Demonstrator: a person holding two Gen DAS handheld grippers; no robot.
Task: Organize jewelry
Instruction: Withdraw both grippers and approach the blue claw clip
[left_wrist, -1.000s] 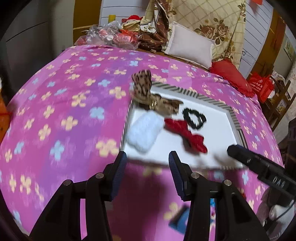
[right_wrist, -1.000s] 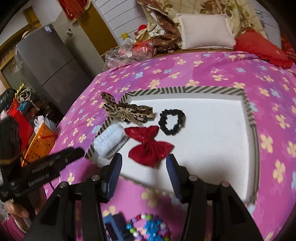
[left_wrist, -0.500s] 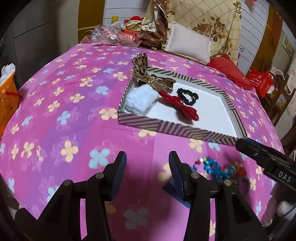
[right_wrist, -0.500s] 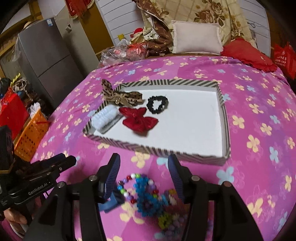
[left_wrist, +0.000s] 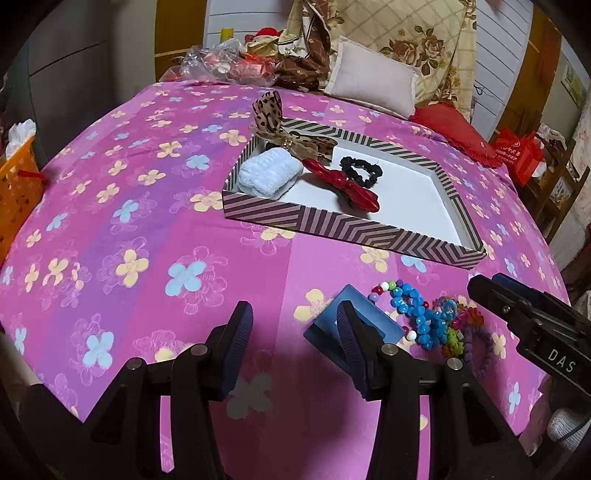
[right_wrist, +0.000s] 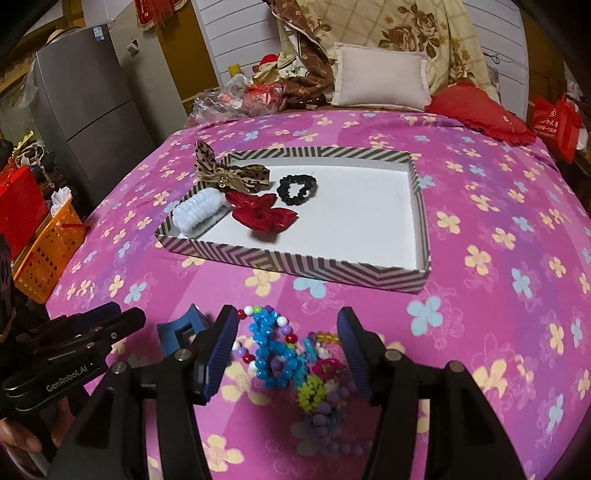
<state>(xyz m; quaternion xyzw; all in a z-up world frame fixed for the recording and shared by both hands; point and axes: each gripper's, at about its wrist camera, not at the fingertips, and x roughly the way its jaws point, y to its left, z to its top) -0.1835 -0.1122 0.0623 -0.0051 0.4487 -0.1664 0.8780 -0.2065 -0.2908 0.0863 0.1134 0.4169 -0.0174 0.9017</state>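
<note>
Bed cover (left_wrist: 122, 221): we see a big pink cloth with yellow and blue flowers. Everything sits on it.
Tray (right_wrist: 295, 264): a flat box with a zigzag striped wall and a white floor, in the middle of the cloth, past both our grippers.
Leopard bow (right_wrist: 229, 173): at the tray's far left corner, one loop hanging over the wall.
White fluffy clip (left_wrist: 267, 173): inside the tray, by its left wall.
Red bow (right_wrist: 260, 214): inside the tray, just beside the white clip.
Black scrunchie (right_wrist: 297, 189): inside the tray, just past the red bow.
Bead bracelets (right_wrist: 280, 354): a heap of blue, green, purple and mixed beads on the cloth, outside the tray, on our near side.
Blue clip (left_wrist: 351, 325): on the cloth, touching the beads on their left.
Left gripper (left_wrist: 295, 332): our fingers are wide apart and hold nothing. The right finger is in front of the blue clip.
Right gripper (right_wrist: 286, 345): our fingers are wide apart, one on each side of the beads, gripping nothing.
</note>
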